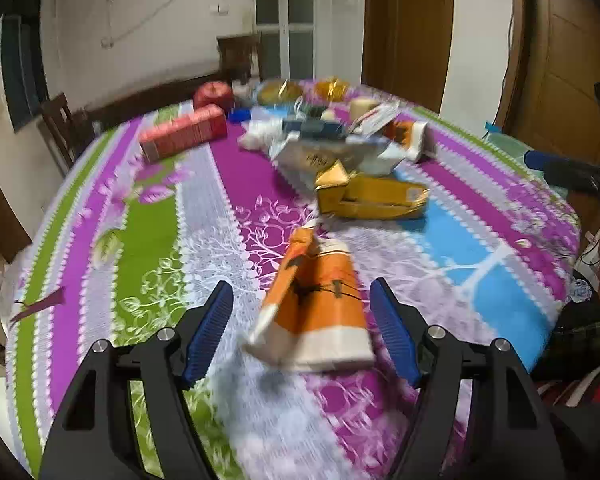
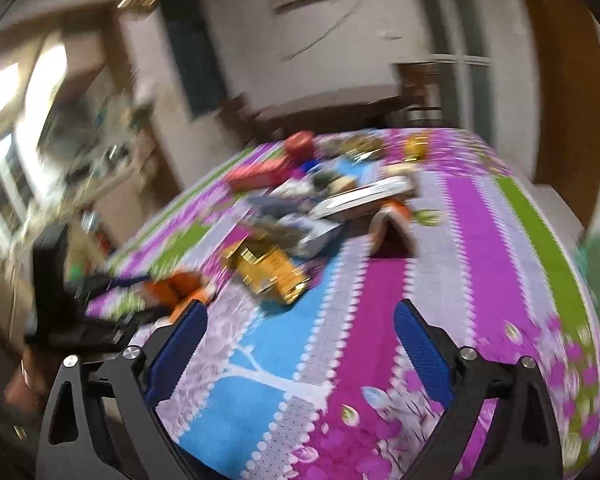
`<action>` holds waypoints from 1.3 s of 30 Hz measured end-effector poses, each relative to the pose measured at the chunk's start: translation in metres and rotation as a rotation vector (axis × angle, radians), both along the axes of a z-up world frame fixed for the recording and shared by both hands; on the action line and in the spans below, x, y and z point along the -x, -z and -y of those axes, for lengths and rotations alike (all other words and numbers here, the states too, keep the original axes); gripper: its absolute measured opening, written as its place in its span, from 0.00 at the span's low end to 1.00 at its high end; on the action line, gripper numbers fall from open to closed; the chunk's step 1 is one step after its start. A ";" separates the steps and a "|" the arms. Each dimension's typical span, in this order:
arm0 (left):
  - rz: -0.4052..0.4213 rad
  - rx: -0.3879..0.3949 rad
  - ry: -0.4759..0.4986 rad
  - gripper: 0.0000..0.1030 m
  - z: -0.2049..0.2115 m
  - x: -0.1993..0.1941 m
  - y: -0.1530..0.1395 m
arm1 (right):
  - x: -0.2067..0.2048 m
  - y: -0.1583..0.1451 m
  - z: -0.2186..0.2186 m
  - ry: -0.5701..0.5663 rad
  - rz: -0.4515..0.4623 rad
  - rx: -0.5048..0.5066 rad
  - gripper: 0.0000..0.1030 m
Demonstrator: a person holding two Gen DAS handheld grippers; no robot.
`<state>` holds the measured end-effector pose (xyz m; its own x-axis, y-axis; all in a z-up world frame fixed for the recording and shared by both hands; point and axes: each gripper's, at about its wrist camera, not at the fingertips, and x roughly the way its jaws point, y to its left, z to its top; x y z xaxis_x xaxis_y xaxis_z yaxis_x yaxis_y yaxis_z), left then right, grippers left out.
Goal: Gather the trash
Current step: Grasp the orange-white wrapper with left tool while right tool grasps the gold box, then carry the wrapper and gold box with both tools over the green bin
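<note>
At lower centre, the orange carton is straddled, untouched, by the parted left gripper for pickup; the right gripper is held wide, empty.

A: Which item lies between the left jaws?
B: A crushed orange-and-white carton, lying flat, untouched by either pad.
A: And beyond them?
B: A flattened yellow carton.
</note>
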<state>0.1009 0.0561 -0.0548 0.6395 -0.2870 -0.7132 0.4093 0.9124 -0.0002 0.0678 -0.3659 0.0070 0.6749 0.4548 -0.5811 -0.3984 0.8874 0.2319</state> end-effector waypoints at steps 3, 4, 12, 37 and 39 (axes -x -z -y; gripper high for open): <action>-0.071 0.051 0.032 0.43 -0.003 -0.015 0.003 | -0.011 0.002 -0.030 -0.134 0.033 0.125 0.78; -0.080 0.056 0.034 0.42 -0.002 -0.017 0.004 | -0.017 0.004 -0.040 -0.162 0.037 0.162 0.75; -0.088 0.078 0.051 0.28 0.002 -0.019 0.004 | -0.062 0.023 -0.080 -0.338 -0.024 0.272 0.54; -0.063 0.098 -0.087 0.04 -0.011 -0.003 -0.006 | -0.065 0.021 -0.059 -0.276 -0.069 0.097 0.19; -0.054 0.095 -0.097 0.04 -0.010 0.000 -0.009 | -0.058 0.018 -0.051 -0.254 -0.062 0.083 0.19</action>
<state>0.1008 0.0662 -0.0455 0.6291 -0.2938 -0.7197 0.3164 0.9424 -0.1082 0.1261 -0.3152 -0.0111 0.5074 0.5542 -0.6599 -0.5980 0.7778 0.1935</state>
